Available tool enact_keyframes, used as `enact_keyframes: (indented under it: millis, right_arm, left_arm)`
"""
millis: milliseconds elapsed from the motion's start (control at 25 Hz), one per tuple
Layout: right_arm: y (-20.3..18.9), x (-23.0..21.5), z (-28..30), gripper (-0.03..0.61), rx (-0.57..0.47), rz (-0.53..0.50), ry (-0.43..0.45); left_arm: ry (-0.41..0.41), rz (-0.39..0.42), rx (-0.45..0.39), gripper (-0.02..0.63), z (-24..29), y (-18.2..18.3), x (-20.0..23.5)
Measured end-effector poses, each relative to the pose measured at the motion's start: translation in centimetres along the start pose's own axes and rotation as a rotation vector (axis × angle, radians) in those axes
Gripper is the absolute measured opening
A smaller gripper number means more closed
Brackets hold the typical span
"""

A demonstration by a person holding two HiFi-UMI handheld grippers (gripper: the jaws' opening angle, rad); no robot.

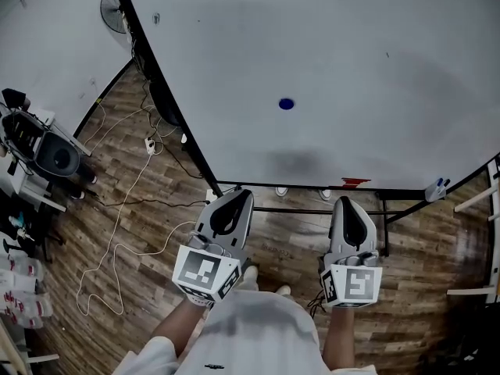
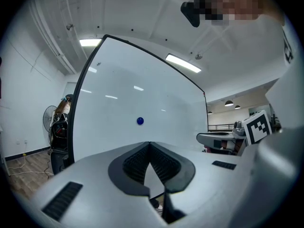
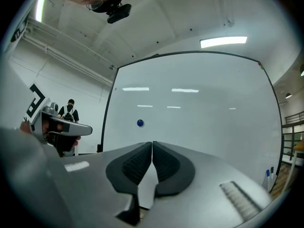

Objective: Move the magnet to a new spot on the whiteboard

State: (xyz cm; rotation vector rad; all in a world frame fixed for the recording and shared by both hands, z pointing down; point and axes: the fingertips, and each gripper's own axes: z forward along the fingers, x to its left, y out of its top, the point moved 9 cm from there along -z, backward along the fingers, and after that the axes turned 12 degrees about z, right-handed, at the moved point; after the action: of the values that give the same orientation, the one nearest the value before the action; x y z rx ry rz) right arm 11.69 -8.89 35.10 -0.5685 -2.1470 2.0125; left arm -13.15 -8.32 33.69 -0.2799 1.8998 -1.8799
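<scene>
A small round blue magnet (image 1: 287, 104) sticks to the large whiteboard (image 1: 351, 61), near its middle. It also shows as the blue magnet (image 2: 139, 121) in the left gripper view and the blue magnet (image 3: 139, 123) in the right gripper view, well ahead of both sets of jaws. My left gripper (image 1: 231, 200) and right gripper (image 1: 348, 207) are held side by side below the board's lower edge, well short of the magnet. Both are shut with nothing between the jaws: the left gripper (image 2: 150, 146) and the right gripper (image 3: 152, 145) each show tips meeting.
The board stands on a black frame (image 1: 312, 208) over a wood floor. White cables (image 1: 117, 233) trail across the floor at left, beside a speaker and gear (image 1: 47, 155) and a fan (image 1: 113, 10). Markers (image 1: 437, 187) sit on the board's right ledge. Another person (image 3: 70, 110) stands far left.
</scene>
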Motion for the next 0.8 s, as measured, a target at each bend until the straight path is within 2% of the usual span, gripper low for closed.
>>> enact_keyframes:
  millis: [800]
  right_arm:
    - [0.08,0.53,-0.3,0.011,0.015,0.004,0.025]
  left_arm:
    - [0.0,-0.012,0.006,0.006,-0.84,-0.3,-0.59]
